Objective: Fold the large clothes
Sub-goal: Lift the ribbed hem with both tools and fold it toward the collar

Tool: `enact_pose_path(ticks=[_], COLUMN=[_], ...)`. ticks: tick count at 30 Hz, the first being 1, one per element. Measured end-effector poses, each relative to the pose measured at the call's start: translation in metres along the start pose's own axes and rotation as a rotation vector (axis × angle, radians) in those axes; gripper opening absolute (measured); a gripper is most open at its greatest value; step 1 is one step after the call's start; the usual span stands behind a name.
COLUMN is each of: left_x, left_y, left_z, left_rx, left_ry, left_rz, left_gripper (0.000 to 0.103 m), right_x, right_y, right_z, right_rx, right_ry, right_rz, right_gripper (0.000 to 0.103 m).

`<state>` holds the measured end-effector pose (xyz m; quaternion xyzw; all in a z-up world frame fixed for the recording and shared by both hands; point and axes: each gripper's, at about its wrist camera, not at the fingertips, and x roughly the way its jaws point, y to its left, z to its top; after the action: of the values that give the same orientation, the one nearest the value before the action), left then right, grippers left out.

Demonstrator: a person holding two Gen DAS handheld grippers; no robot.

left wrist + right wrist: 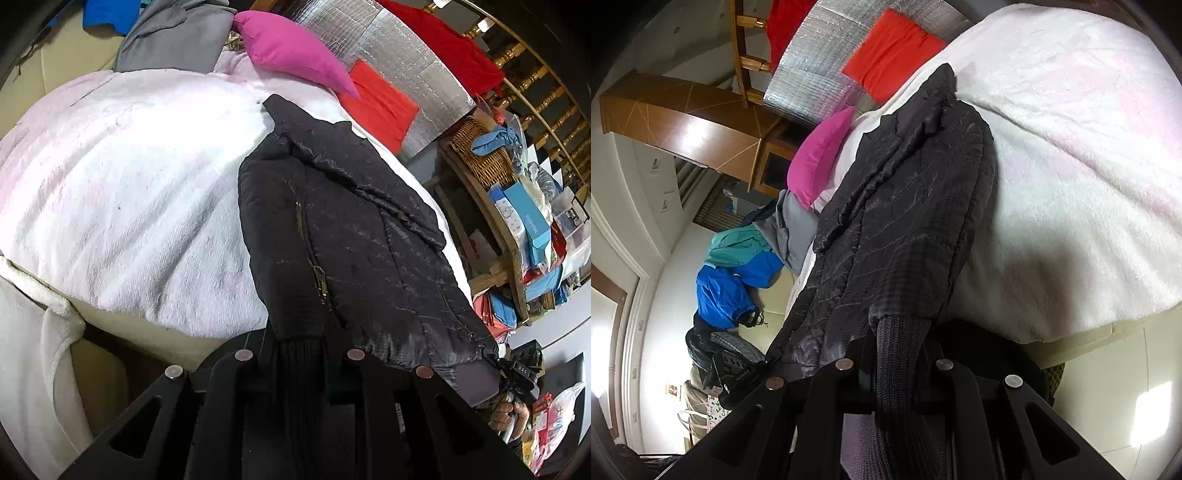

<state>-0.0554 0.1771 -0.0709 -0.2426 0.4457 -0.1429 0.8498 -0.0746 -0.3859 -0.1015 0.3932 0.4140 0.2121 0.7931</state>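
Here both grippers hold the black jacket (pixel 343 229) over the bed.
The left gripper (pixel 299 354) and right gripper (pixel 897 354) each pinch its ribbed hem.

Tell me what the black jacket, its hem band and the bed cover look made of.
Jacket: shiny quilted synthetic shell, probably nylon or polyester; sheen, stitch lines.
Hem band: matte ribbed knit; vertical ribs.
Bed cover: fluffy plush fleece, pale pink-white; brushed nap.

Right gripper (pixel 894 373) clamps black jacket (pixel 897 229) ribbed cuff over bed (pixel 1071 147).
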Motion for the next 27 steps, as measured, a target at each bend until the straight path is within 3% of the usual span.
enact_pose_path(ticks=[5, 8, 15, 27], left_x=[-0.009, -0.001, 0.014, 0.019], left_y=[-0.008, -0.006, -0.018, -0.053], left_z=[0.007, 0.01, 0.007, 0.006], left_rx=[0.022, 0.02, 0.081, 0.195], left_ry=[-0.037, -0.016, 0.014, -0.027], left_rz=[-0.021, 0.004, 0.135, 0.315], left_gripper=[0.018, 0.018, 0.018, 0.019], right_x=[-0.004, -0.003, 0.003, 0.005], right_y=[0.005, 0.005, 0.003, 0.025], right_z=[0.004, 0.007, 0.005, 0.008], right_rx=[-0.011, -0.02, -0.021, -0.074], right_ry=[-0.016, -0.019, -0.015, -0.03], right_rz=[0.021, 0.027, 0.013, -0.016], right_gripper=[0.013, 0.013, 0.013, 0.013])
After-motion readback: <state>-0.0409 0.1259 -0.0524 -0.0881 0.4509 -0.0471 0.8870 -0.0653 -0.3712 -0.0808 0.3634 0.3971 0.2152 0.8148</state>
